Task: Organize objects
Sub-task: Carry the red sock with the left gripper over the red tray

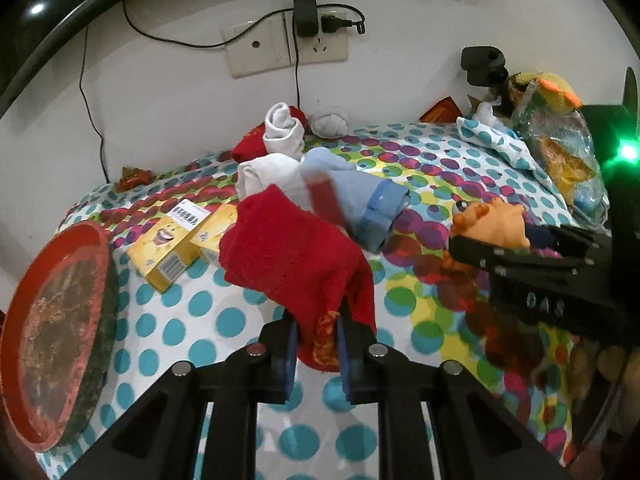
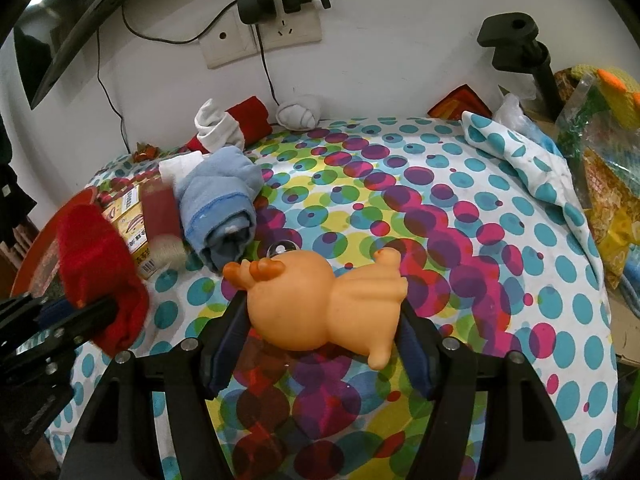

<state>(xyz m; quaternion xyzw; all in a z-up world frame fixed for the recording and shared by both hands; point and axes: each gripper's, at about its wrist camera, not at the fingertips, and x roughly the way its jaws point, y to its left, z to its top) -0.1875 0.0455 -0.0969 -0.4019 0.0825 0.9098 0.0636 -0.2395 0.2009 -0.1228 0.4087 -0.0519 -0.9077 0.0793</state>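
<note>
My left gripper [image 1: 317,344] is shut on a red sock [image 1: 296,264] and holds it above the dotted tablecloth [image 1: 192,312]; the sock also shows in the right wrist view [image 2: 96,264]. My right gripper [image 2: 320,328] is shut on an orange rubber toy [image 2: 324,304], held above the cloth; the toy also shows in the left wrist view [image 1: 492,224]. A blurred red and white thing [image 2: 162,216] hangs in the air by the blue rolled sock [image 2: 220,208]. White socks [image 1: 280,128] lie behind.
Yellow boxes [image 1: 168,248] lie left of the socks. A red round tray [image 1: 60,336] leans at the left edge. A pile of bags and a knitted toy [image 2: 600,128] stands at the right. A wall socket with cables [image 2: 260,28] is behind. A white ball-shaped thing [image 2: 298,114] is by the wall.
</note>
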